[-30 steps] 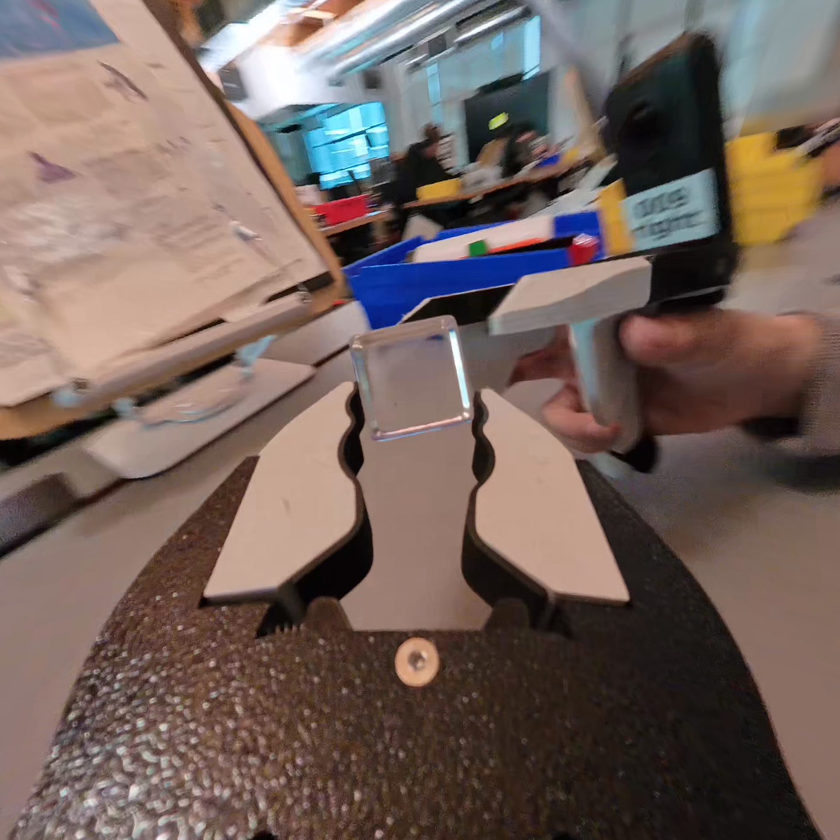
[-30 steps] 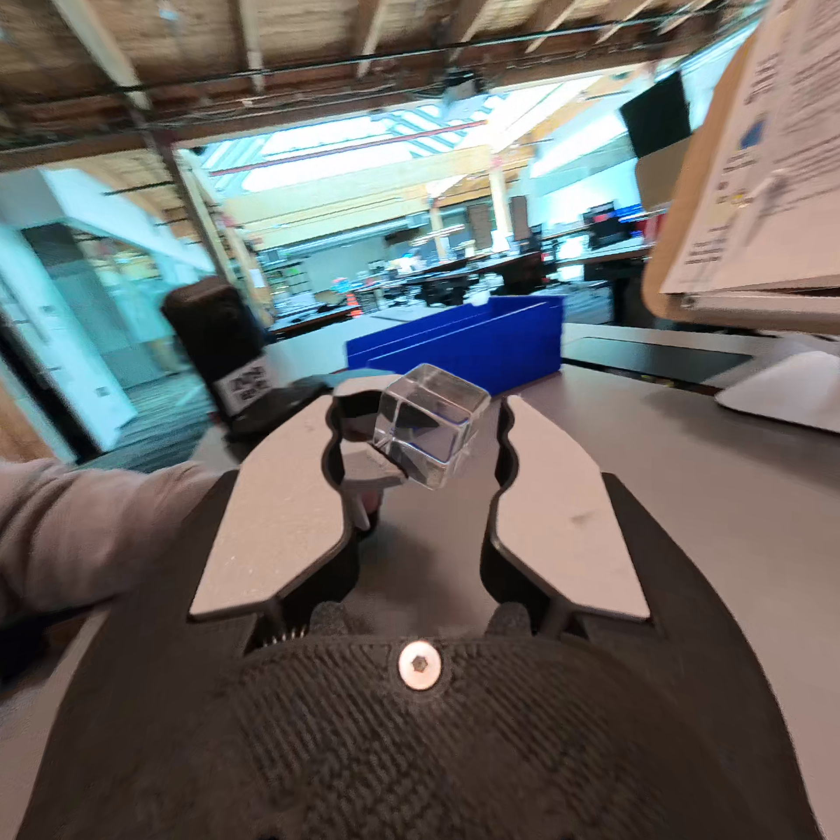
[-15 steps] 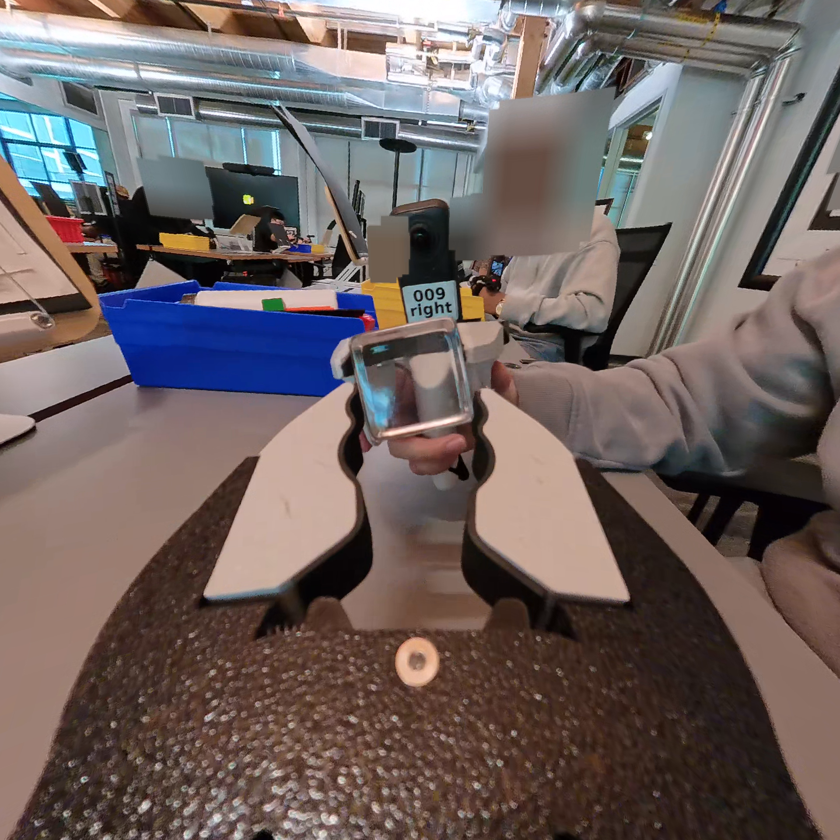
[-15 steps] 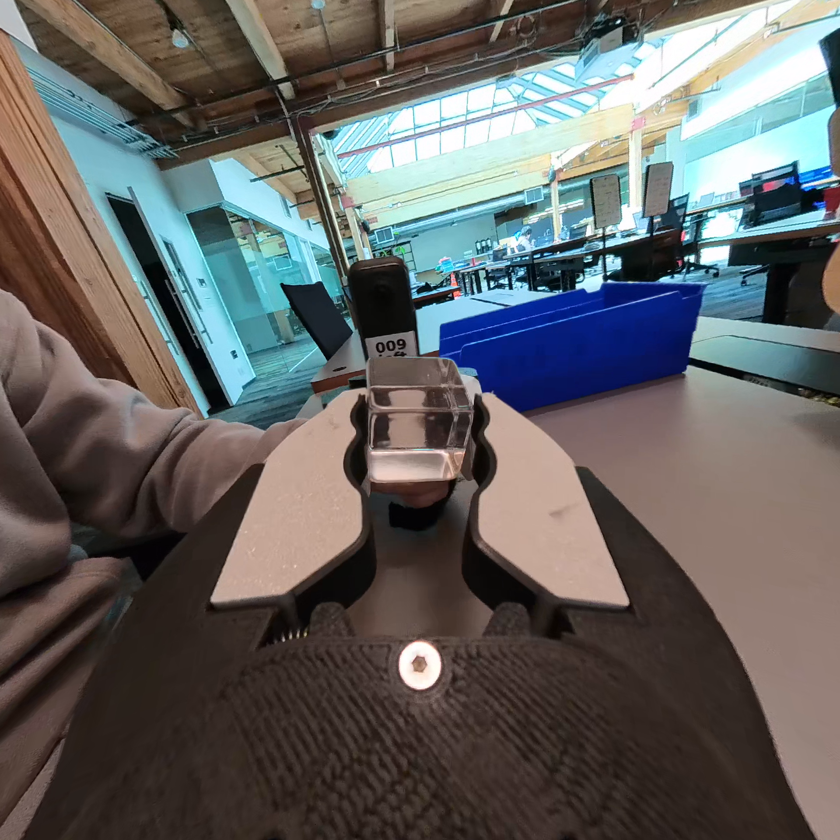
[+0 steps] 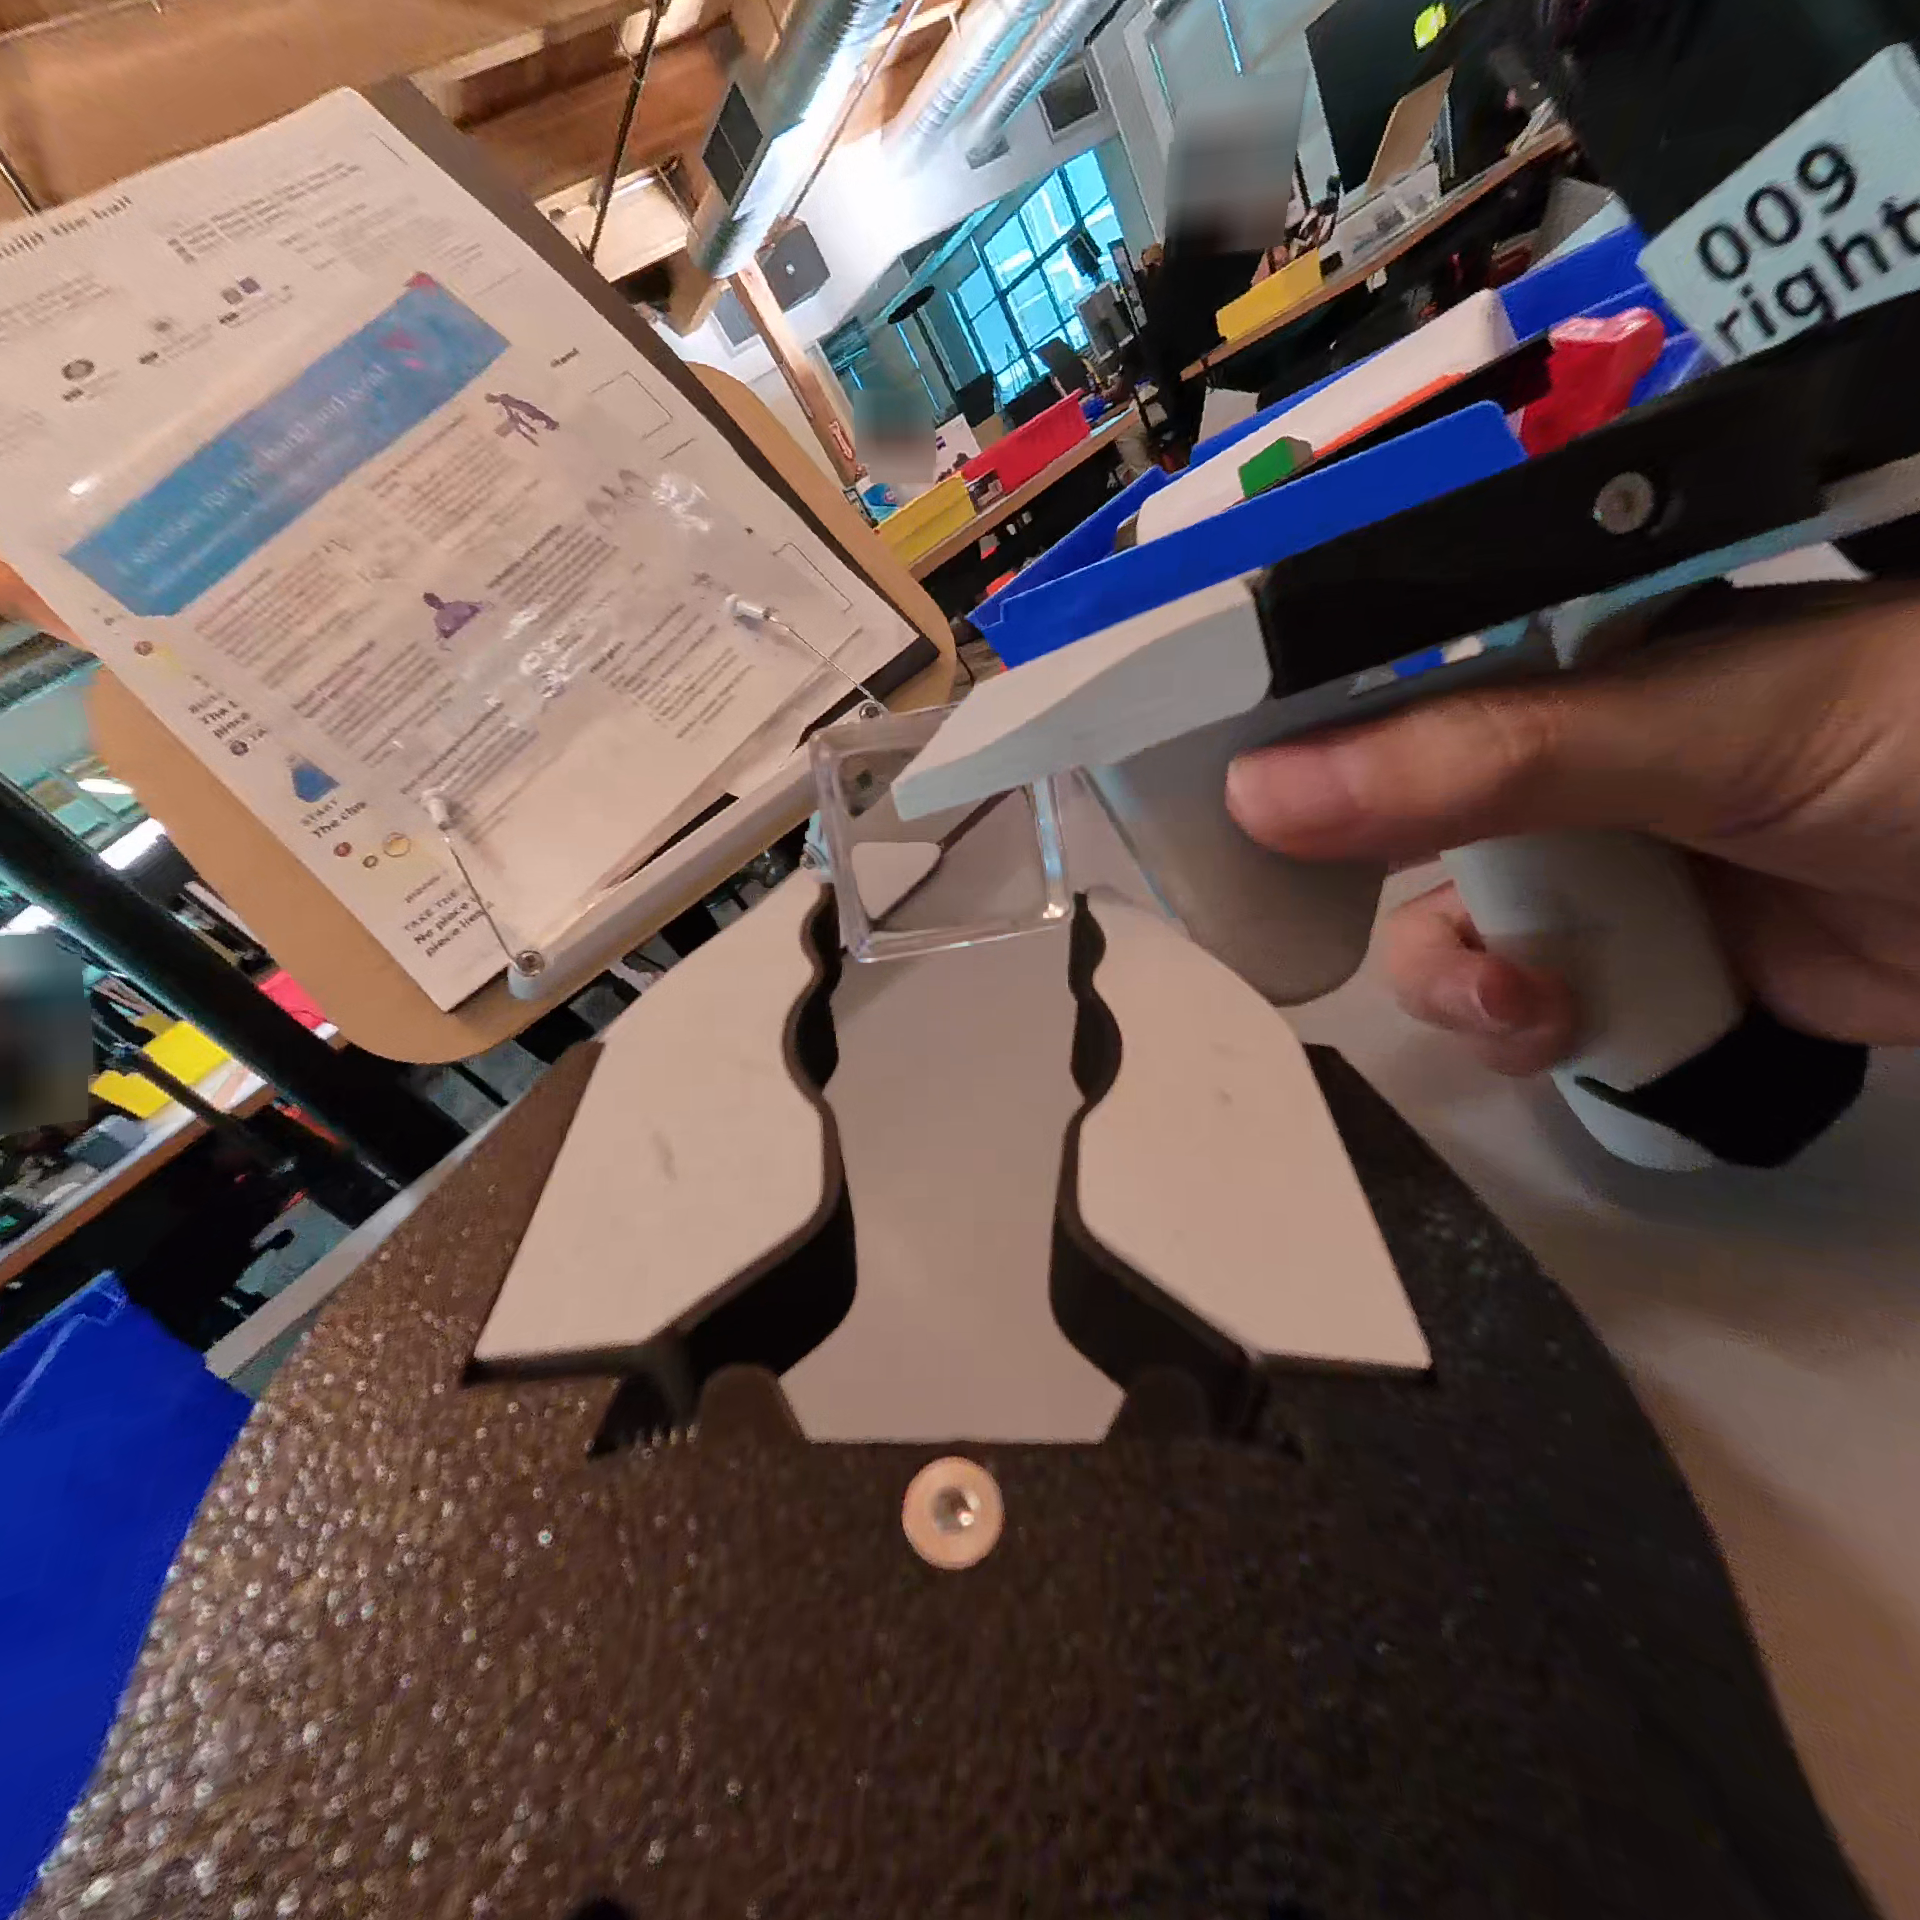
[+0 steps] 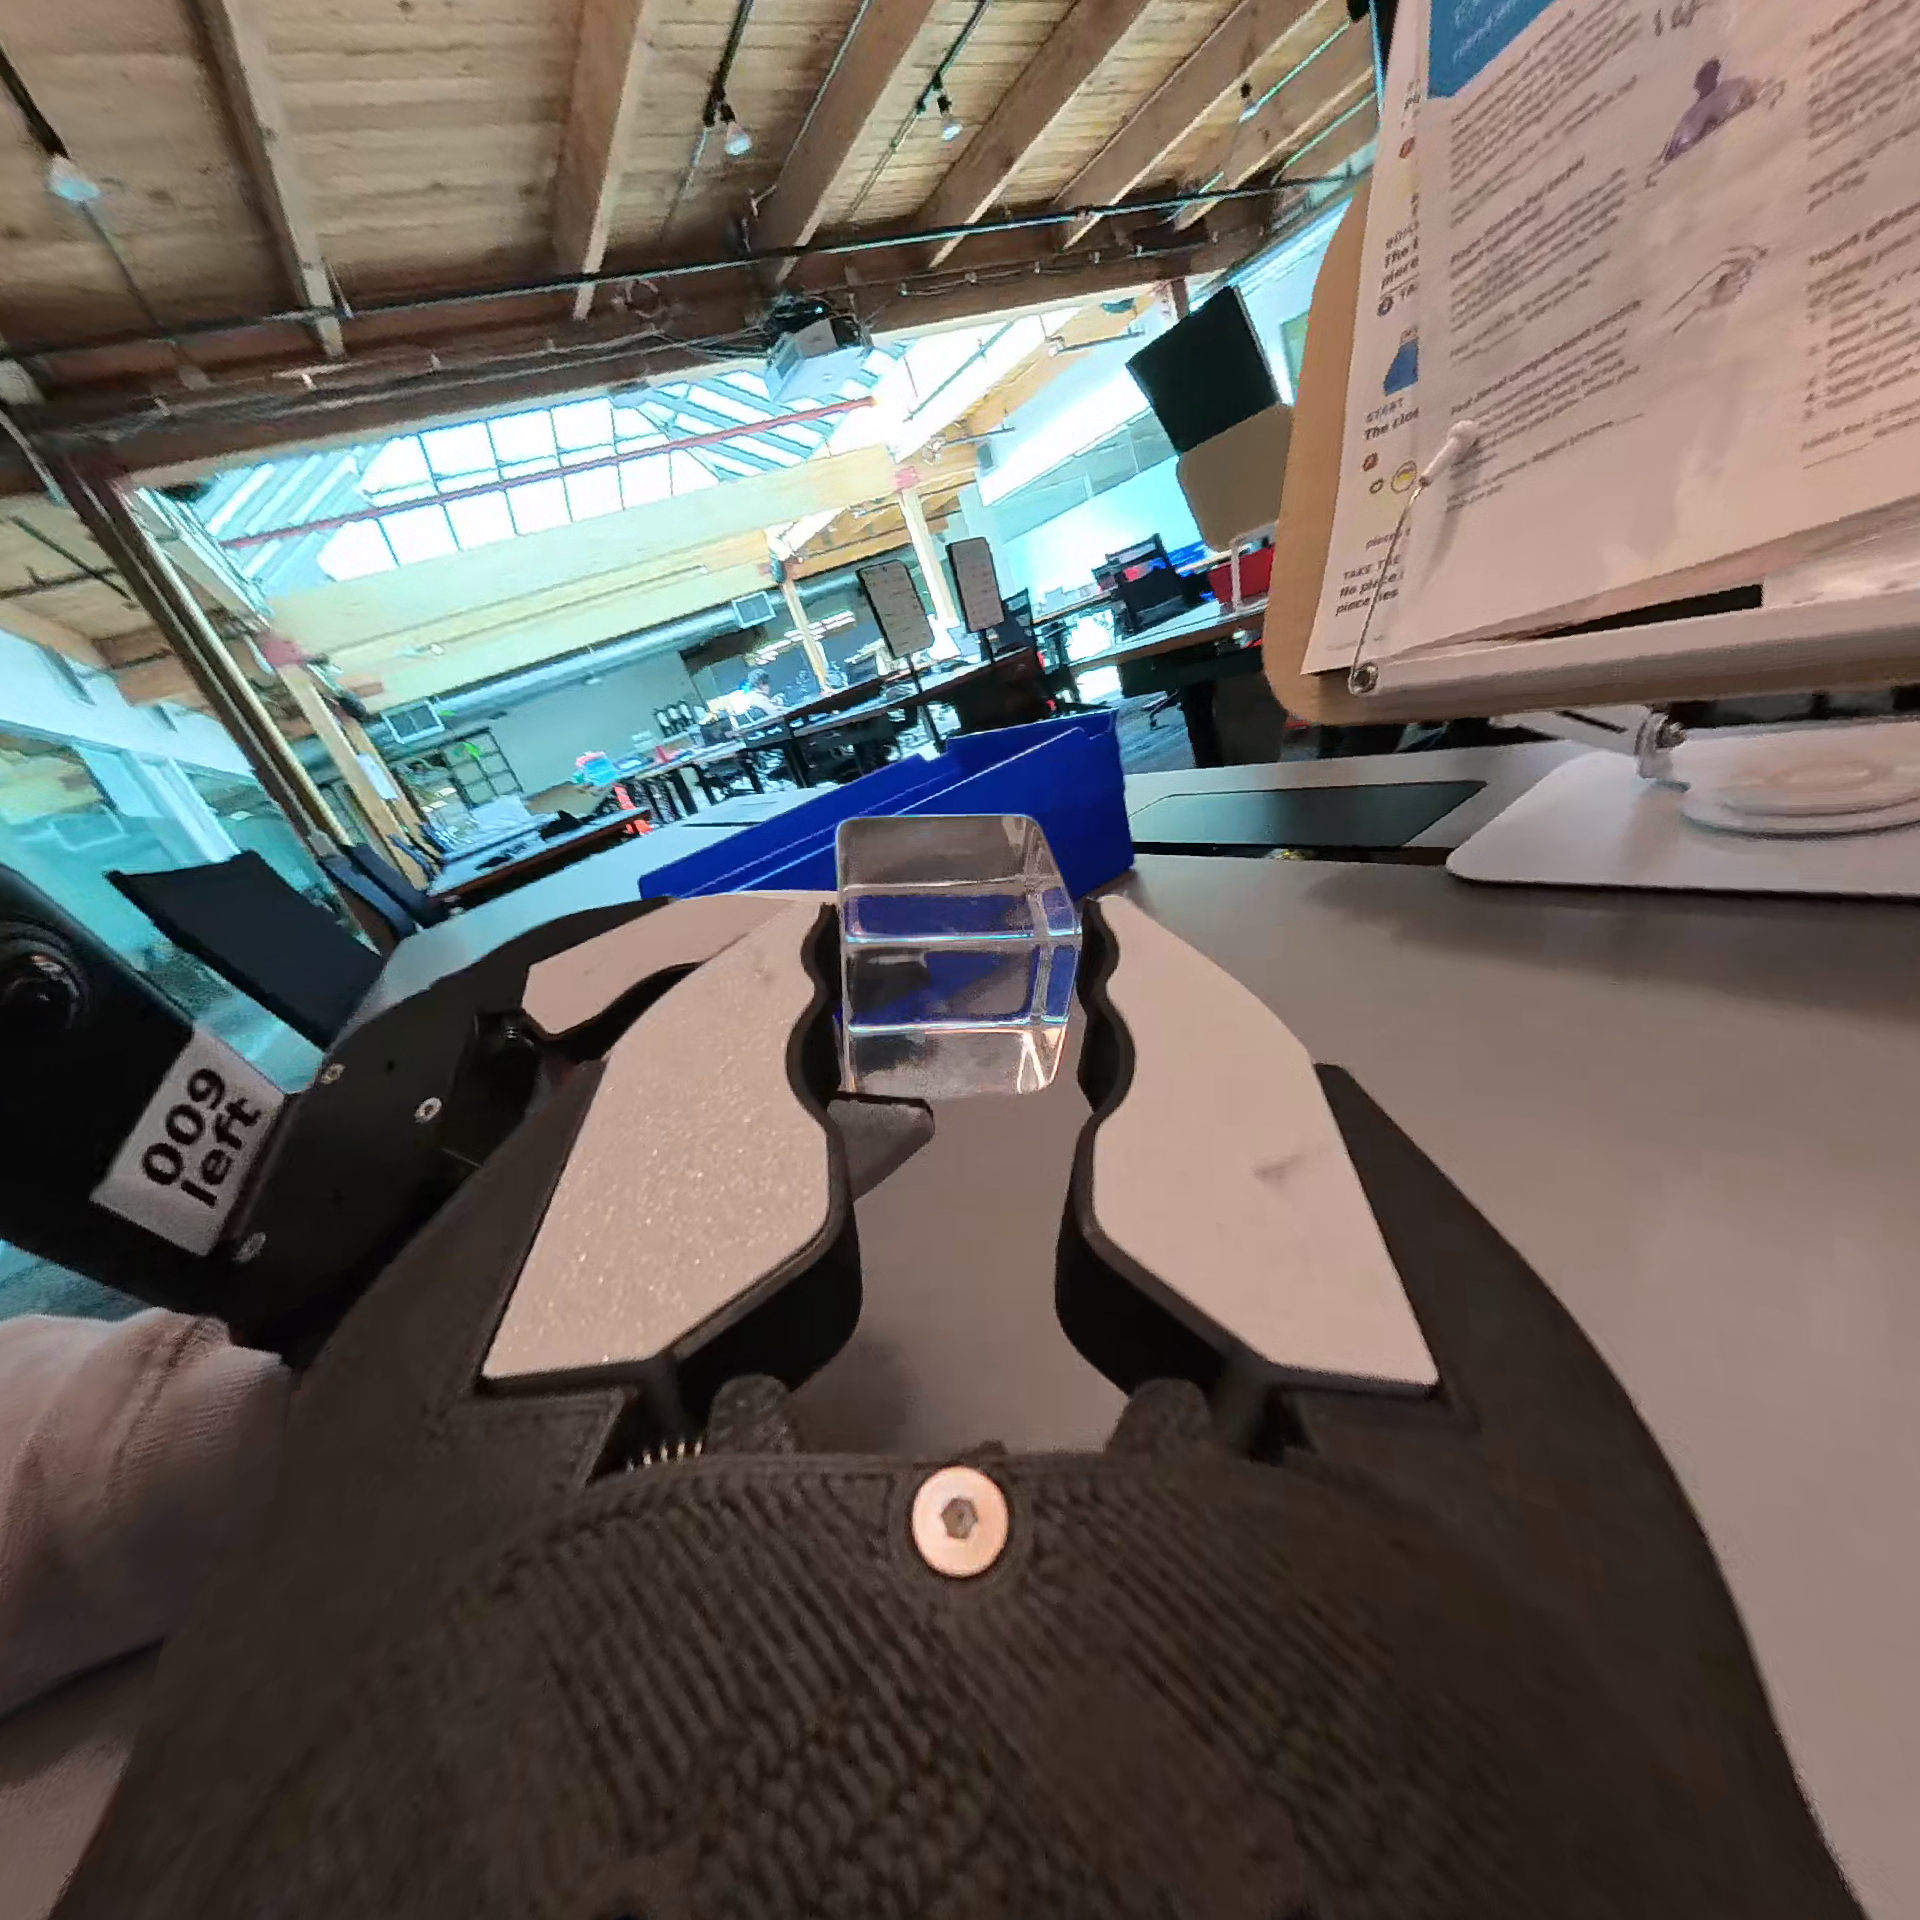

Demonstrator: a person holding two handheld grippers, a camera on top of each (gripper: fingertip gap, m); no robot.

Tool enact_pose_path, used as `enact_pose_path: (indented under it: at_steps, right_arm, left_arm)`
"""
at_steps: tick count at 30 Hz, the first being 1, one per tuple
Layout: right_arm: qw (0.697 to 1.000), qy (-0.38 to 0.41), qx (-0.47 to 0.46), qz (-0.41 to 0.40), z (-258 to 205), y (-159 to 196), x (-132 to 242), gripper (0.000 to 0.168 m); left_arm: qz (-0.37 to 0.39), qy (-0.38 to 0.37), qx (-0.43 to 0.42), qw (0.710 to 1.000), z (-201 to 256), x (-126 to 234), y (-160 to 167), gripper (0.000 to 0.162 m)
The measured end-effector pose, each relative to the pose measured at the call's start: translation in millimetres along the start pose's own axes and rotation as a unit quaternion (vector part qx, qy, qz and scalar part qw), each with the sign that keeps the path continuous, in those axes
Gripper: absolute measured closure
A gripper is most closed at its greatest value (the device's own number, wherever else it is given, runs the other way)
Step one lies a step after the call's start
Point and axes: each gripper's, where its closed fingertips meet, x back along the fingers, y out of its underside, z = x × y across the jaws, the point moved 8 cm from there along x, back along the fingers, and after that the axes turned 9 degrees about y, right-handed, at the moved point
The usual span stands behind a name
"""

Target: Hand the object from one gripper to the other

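1. Clear cube (image 6: 956, 961) sits at the tips of both grippers, above the grey surface (image 6: 1558, 1091).
2. Right gripper (image 6: 956, 987) fingers pinch its sides.
3. Left gripper (image 5: 948, 925) fingers also clamp it.

Bright daylight from skylight (image 6: 582, 488) | glare on document sheet (image 5: 416, 540), text smeared | fisheye bend at edges | hand (image 5: 1662, 831) slightly blurred

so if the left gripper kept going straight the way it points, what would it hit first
The left gripper already has the clear cube between its tips, so the cube comes first. Just past it lies the right gripper, whose finger crosses the cube's top. Farther on stands the document holder; depth is unclear.
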Motion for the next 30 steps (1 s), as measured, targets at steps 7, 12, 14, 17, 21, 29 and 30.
enact_pose_path:
  at_steps: [7, 12, 14, 17, 21, 29, 30]
  right_arm:
    - [0.999, -0.02, -0.03, -0.013, 2.0, 5.8, -2.7, 0.124]
    - [0.994, -0.106, -0.035, -0.002, 2.4, -5.8, 0.2, 0.125]
    - [0.989, -0.13, -0.064, 0.006, 8.0, -13.5, 2.4, 0.107]
    - [0.976, -0.195, -0.102, 0.0, 14.0, -21.9, 6.3, 0.107]
    - [0.953, -0.278, -0.11, -0.048, 6.0, -17.1, 8.3, 0.107]
    - [0.961, -0.27, -0.025, -0.051, -7.7, -10.3, 7.5, 0.123]
    - [0.967, -0.252, -0.017, -0.046, -6.3, -12.0, 6.8, 0.124]
  left_arm:
    - [-0.023, 0.007, -0.007, 1.0, -2.5, -1.2, 3.7, 0.12]
    - [0.025, 0.04, 0.015, 0.999, -12.8, 5.2, -1.9, 0.12]
    - [0.067, 0.084, 0.072, 0.992, -20.6, 9.9, -2.0, 0.12]
    - [0.134, 0.208, 0.175, 0.953, -28.6, 15.5, 1.4, 0.12]
    - [0.19, 0.35, 0.297, 0.868, -32.1, 19.7, 5.4, 0.12]
    - [0.159, 0.4, 0.307, 0.849, -22.1, 14.4, 10.7, 0.12]
    - [0.159, 0.382, 0.307, 0.857, -23.0, 13.3, 11.3, 0.12]
